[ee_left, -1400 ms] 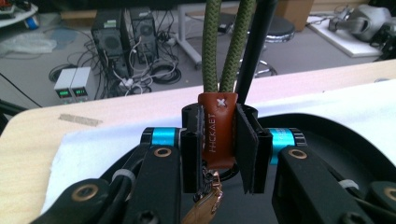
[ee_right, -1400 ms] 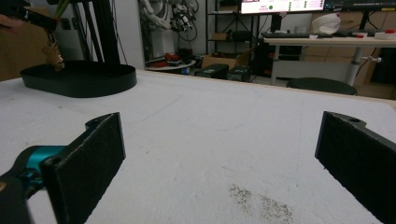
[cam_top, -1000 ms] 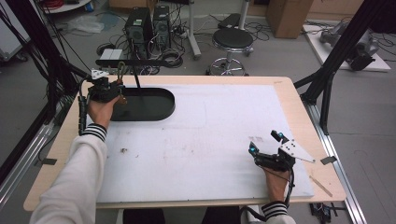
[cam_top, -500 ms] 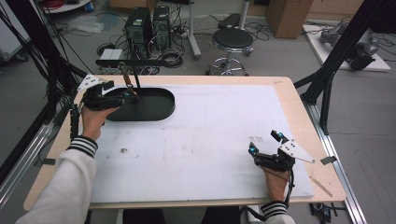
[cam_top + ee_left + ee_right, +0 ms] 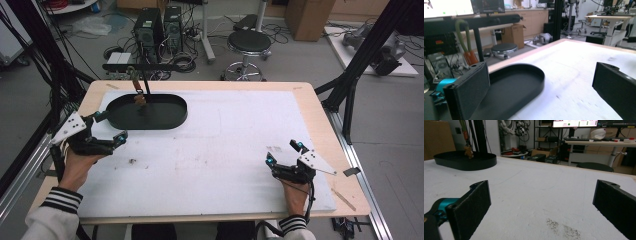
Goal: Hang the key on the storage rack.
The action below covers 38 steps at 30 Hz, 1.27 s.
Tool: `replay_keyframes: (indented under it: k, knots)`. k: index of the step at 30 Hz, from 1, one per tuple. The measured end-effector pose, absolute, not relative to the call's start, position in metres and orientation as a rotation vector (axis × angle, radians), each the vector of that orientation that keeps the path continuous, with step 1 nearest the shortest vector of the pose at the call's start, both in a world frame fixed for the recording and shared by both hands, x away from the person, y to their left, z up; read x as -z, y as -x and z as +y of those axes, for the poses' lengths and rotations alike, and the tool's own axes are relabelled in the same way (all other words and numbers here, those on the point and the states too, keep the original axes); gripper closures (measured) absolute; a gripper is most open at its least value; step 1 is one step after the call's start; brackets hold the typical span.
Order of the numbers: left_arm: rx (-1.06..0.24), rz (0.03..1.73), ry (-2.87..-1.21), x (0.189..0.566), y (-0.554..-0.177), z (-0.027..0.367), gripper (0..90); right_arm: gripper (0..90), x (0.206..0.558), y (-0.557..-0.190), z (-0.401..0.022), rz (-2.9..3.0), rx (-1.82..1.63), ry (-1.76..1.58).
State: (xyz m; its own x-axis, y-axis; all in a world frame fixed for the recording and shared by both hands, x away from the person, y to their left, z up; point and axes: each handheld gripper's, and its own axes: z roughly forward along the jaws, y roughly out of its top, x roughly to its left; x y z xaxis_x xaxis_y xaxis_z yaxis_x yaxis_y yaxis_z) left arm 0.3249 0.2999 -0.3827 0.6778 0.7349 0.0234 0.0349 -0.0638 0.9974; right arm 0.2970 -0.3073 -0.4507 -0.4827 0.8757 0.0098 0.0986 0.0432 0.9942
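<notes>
— Looking for the charm?

— Seeing it dangling from the black bar, right above the left half of the black tray, and hanging free of both grippers.

— And reading the left gripper how?

— Sitting just off the tray's near-left edge, tongs spread wide, having just been opening, gripping nothing.

— Checking the right gripper too?

— Resting well away from the tray, toward its near-right side, tongs likewise apart and empty.

— So, clearing off from the tray well: advising what?

— Keeping those left tongs fully spread. Sliding level and straight away from the tray, not lifting toward the bar. Steering wide of the rim and the upright post. Avoiding any brush against the cord, probably enough to set the charm swinging or slipping off. Leaving the right one parked, well off the tray.
</notes>
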Motion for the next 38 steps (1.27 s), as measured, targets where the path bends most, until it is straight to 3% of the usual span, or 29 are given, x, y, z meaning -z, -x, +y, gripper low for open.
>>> replay_keyframes:
  k: [22, 38]
  knots:
    - [-0.74, 0.686, -1.419, 0.445, -0.281, 0.292, 1.7, 0.5, 0.452, -0.294, -0.31, 1.636, -1.535, -0.986]
    - [-0.745, 0.705, -1.417, 0.454, -0.279, 0.291, 1.7, 0.5, 0.452, -0.295, -0.308, 1.645, -1.522, -0.976]
